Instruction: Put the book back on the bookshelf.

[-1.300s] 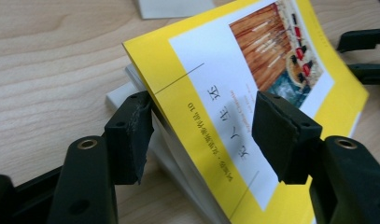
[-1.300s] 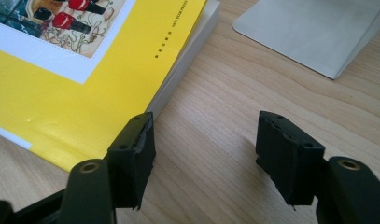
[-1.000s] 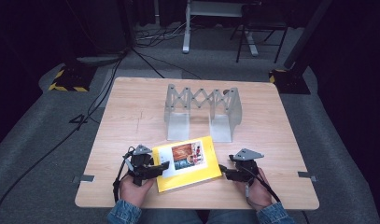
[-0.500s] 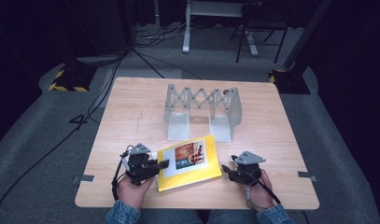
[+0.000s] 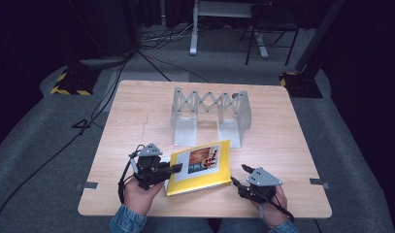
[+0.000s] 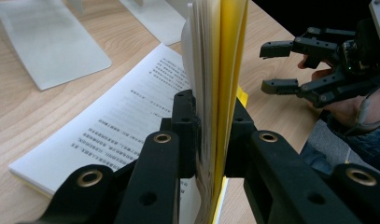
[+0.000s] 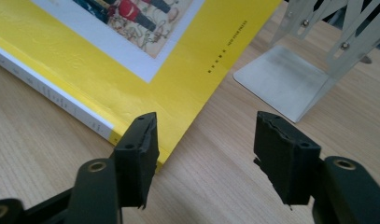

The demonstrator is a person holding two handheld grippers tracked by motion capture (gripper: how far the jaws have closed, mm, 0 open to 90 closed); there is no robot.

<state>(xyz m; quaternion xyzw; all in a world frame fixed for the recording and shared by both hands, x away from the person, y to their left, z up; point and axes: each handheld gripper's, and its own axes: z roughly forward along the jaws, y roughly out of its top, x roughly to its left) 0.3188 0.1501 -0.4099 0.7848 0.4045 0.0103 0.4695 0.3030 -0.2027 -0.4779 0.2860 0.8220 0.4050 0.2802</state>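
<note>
In the high view, a yellow book [image 5: 201, 166] is seen lying on the wooden table [image 5: 137, 116], just in front of a grey accordion-style metal rack [image 5: 210, 115]. The left gripper [image 5: 174, 169] is held at the book's left edge, its jaws closed over that edge. The right gripper [image 5: 238, 175] is held apart from the book, off its right corner, with its jaws spread.

In the left gripper view, the yellow cover and a sheaf of pages are pinched between the two black jaws, standing upright out of them. To the left of the jaws, an opened printed page [image 6: 127, 116] is laid flat on the table, with a flat foot of the rack [image 6: 47, 39] beyond it. To the right of the jaws, the other gripper is seen farther off, jaws parted.

In the right gripper view, the jaws are spread with nothing between them. The book's corner lies just at the left jaw; a foot of the rack [image 7: 281, 81] lies ahead of the right jaw
</note>
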